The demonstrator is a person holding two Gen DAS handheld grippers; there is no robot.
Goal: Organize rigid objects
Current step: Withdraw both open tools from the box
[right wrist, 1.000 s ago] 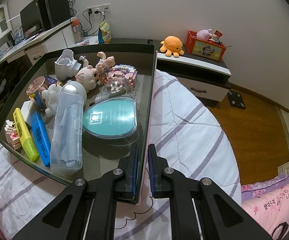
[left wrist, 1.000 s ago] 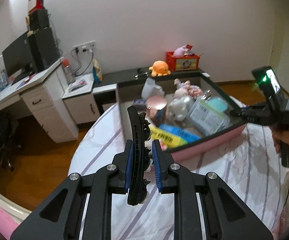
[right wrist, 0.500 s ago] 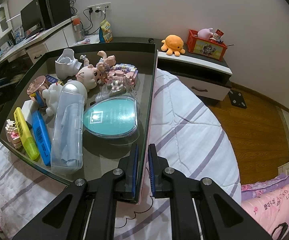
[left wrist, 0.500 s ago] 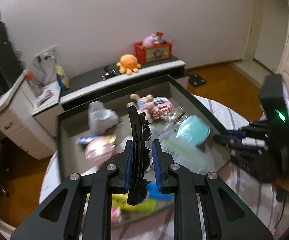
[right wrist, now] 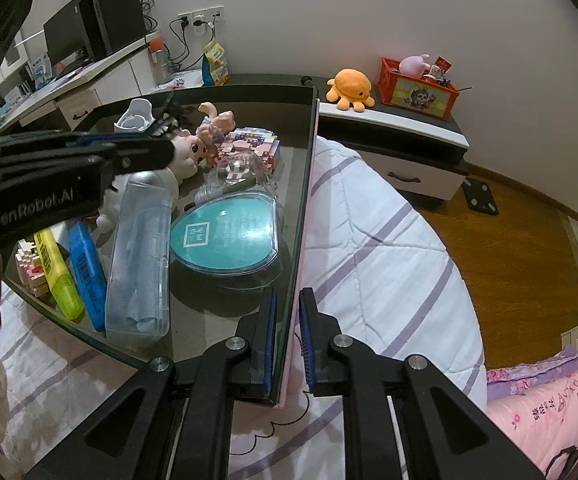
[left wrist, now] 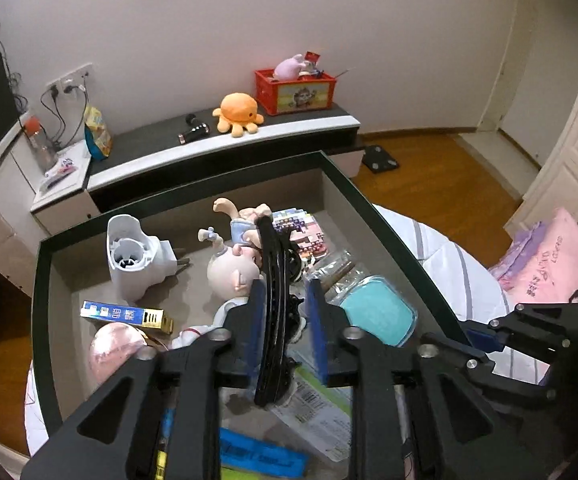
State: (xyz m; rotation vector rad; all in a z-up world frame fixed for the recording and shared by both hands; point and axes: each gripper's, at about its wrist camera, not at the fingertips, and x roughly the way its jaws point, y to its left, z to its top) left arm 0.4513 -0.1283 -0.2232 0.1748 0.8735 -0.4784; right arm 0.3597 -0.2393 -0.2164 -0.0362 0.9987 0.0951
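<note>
Bedroom scene with a dark-rimmed storage box (left wrist: 373, 216) on a striped bed (right wrist: 389, 248). The left gripper (left wrist: 285, 324) hovers over the box, its fingers opening around a curved black hair clip (left wrist: 275, 304); the clip leans on the left pad, clear of the right one. Beneath it lie a doll (left wrist: 233, 276), a teal case (left wrist: 377, 312) and a white plug-in device (left wrist: 133, 260). The right gripper (right wrist: 287, 340) has its fingers clenched on the box's near wall.

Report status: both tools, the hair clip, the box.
Left tool opening over the box, black hair clip between its pads. Right tool clamped on box wall. Toys crowd the drop spot.
</note>
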